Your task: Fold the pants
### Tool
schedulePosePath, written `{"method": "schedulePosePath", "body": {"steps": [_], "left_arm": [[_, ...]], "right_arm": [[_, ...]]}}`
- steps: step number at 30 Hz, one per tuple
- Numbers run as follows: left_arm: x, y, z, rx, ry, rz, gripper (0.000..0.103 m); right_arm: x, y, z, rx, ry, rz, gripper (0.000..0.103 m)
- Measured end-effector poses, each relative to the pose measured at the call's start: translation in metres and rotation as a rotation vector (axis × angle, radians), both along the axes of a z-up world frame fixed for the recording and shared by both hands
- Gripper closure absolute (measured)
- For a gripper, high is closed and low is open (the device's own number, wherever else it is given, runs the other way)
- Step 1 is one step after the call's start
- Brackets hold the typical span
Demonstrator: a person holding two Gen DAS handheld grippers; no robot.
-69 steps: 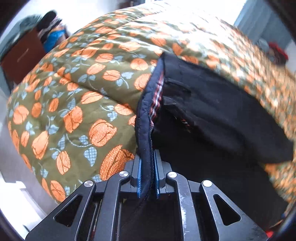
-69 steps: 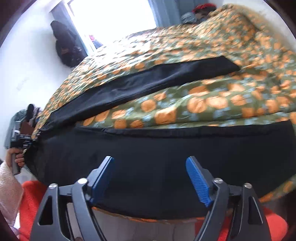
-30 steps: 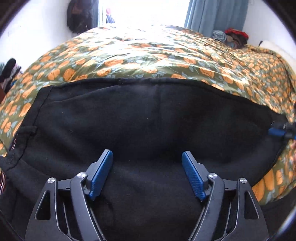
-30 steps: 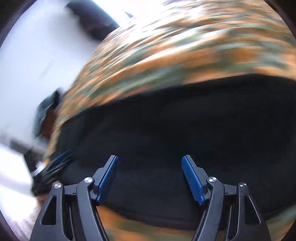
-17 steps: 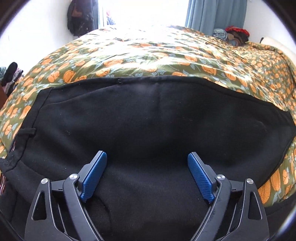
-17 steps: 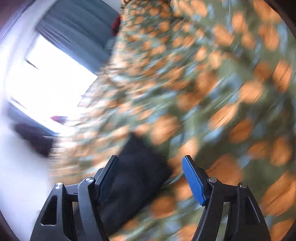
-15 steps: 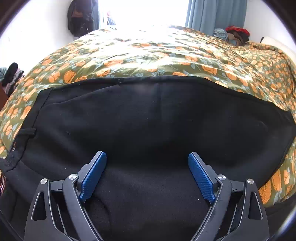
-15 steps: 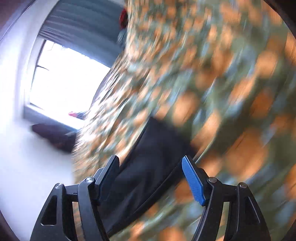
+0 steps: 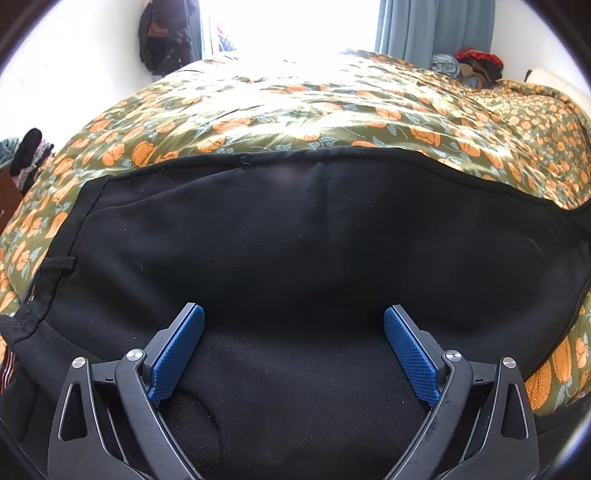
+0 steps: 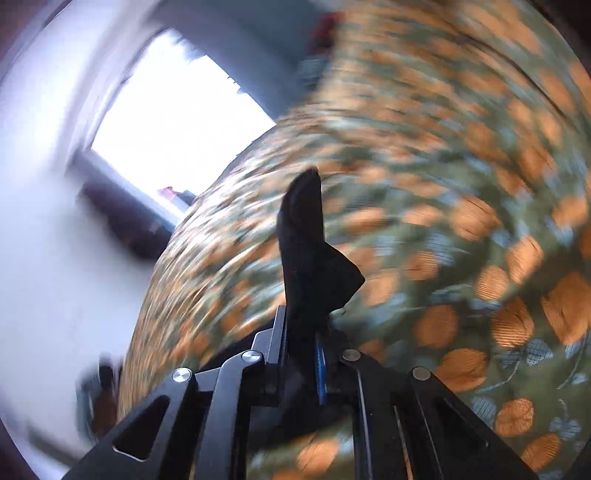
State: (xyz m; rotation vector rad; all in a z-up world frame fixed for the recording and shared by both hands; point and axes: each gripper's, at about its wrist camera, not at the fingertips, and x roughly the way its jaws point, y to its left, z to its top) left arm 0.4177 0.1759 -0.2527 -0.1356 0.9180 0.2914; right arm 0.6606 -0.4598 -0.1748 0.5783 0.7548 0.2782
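The black pants point(image 9: 295, 236) lie spread across the near part of the bed in the left wrist view, waistband and a belt loop at the left. My left gripper point(image 9: 291, 347) is open and empty, low over the black cloth. In the right wrist view, which is blurred by motion, my right gripper point(image 10: 301, 350) is shut on a strip of the black pants point(image 10: 306, 258) that stands up from between the jaws.
The bed has a green cover with orange flowers point(image 9: 332, 103). A bright window point(image 9: 288, 26) and a blue curtain point(image 9: 436, 29) are behind it. Dark clothes point(image 9: 162, 40) hang on the left wall. A clothes pile point(image 9: 472, 66) sits at the far right.
My right gripper swung away from the wide black cloth, then closed on an end of the pants. My left gripper let go of the waistband earlier and now stays open over the pants.
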Motion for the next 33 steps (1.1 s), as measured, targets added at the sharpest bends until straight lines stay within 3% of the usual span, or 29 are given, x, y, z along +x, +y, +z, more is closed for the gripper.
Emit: {"method": "schedulePosePath", "body": {"steps": [4, 8, 10, 11, 12, 14, 15, 17, 19, 20, 23, 27, 28, 31, 33], "left_arm": [[0.001, -0.001, 0.0, 0.011, 0.006, 0.004, 0.004], [0.003, -0.002, -0.001, 0.021, 0.014, 0.008, 0.002], [0.004, -0.003, -0.001, 0.034, 0.023, 0.012, 0.001], [0.005, -0.004, -0.001, 0.04, 0.027, 0.016, 0.001], [0.005, -0.004, -0.001, 0.041, 0.03, 0.018, 0.001], [0.005, -0.004, 0.0, 0.047, 0.031, 0.021, 0.001], [0.004, -0.004, 0.001, 0.054, 0.028, 0.022, 0.001], [0.004, -0.005, 0.002, 0.06, 0.021, 0.02, 0.001], [0.004, -0.001, 0.001, 0.03, 0.024, 0.019, 0.001], [0.004, 0.0, 0.001, 0.021, 0.022, 0.019, 0.001], [0.004, -0.002, 0.001, 0.027, 0.022, 0.019, 0.001], [0.003, -0.001, 0.001, 0.026, 0.022, 0.019, 0.001], [0.003, -0.001, 0.001, 0.027, 0.022, 0.019, 0.001], [0.003, -0.001, 0.001, 0.027, 0.022, 0.019, 0.001], [0.003, -0.001, 0.001, 0.027, 0.022, 0.019, 0.001]], "right_arm": [[-0.09, 0.066, 0.053, -0.207, -0.125, 0.371, 0.091], [-0.206, 0.053, 0.038, -0.329, -0.091, 0.46, 0.091], [-0.248, 0.018, 0.012, -0.376, -0.01, 0.379, 0.09], [-0.255, -0.008, -0.005, -0.414, 0.054, 0.284, 0.09], [-0.258, -0.036, -0.024, -0.495, 0.143, 0.143, 0.08], [-0.257, -0.077, -0.045, -0.566, 0.268, -0.052, 0.045], [-0.259, -0.099, -0.052, -0.557, 0.31, -0.162, 0.042], [-0.281, -0.13, -0.044, -0.454, 0.309, -0.367, 0.038], [-0.299, -0.133, -0.031, -0.396, 0.27, -0.454, 0.023], [-0.307, -0.127, -0.024, -0.386, 0.244, -0.481, 0.021], [-0.341, -0.077, 0.01, -0.395, 0.105, -0.466, 0.021], [-0.362, -0.005, 0.023, -0.449, -0.051, -0.395, 0.015], [-0.385, 0.016, 0.035, -0.446, -0.068, -0.384, 0.013], [-0.389, 0.065, 0.027, -0.431, -0.079, -0.318, 0.011], [-0.381, 0.1, 0.021, -0.497, -0.063, -0.221, 0.011]]}}
